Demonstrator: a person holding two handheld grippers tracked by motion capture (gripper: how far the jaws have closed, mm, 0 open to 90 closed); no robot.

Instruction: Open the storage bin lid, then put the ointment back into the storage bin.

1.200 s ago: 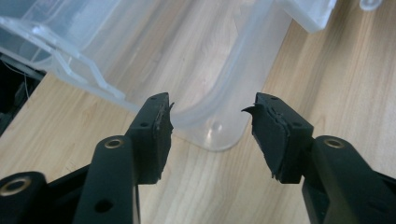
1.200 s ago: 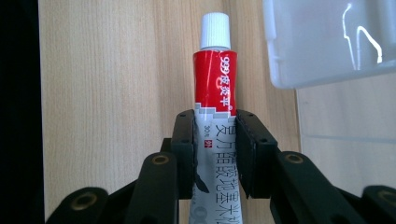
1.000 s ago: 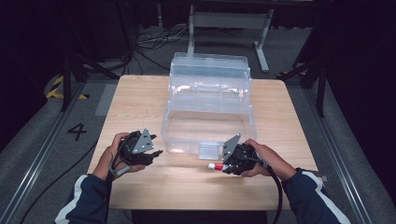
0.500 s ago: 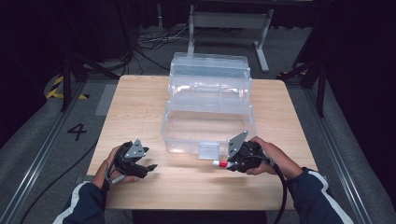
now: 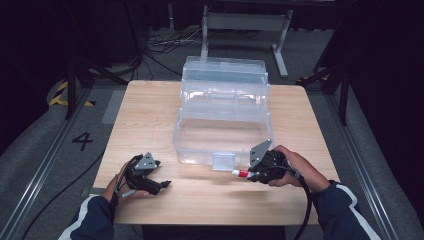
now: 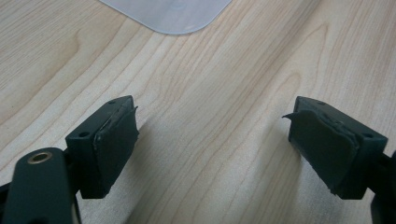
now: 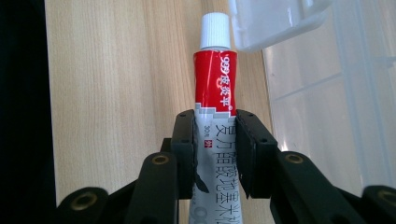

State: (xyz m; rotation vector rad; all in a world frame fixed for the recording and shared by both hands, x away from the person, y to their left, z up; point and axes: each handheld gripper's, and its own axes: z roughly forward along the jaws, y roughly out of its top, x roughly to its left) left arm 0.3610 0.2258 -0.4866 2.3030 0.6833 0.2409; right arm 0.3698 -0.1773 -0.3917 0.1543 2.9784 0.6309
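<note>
Here, you sit at a light wooden table (image 5: 150, 120) with a two-jaw gripper in each hand. Your right gripper (image 5: 248, 174) is near the table's front right, just in front of a clear plastic tiered box (image 5: 222, 100) that stands open at the middle of the table. Its jaws are clenched on a tube of ointment (image 7: 215, 93): in the right gripper view the two black pads press on either side of the tube's grey-and-white body, and the red band and white screw cap stick out beyond the jaws. The tube lies roughly level above the wood, and its cap points toward the small latch tab (image 5: 223, 161) on the box's front wall, close to it; whether they touch cannot be told. In the right gripper view the box's clear wall runs along the right side, beside the tube.

Your left gripper (image 5: 162, 185) rests low at the table's front left, well apart from the box. Its jaws have just been opening and now stand released and wide, with nothing between them; in the left gripper view bare wood grain shows between the two black pads (image 6: 112, 140), and a rounded corner of the clear box shows at the top edge.
</note>
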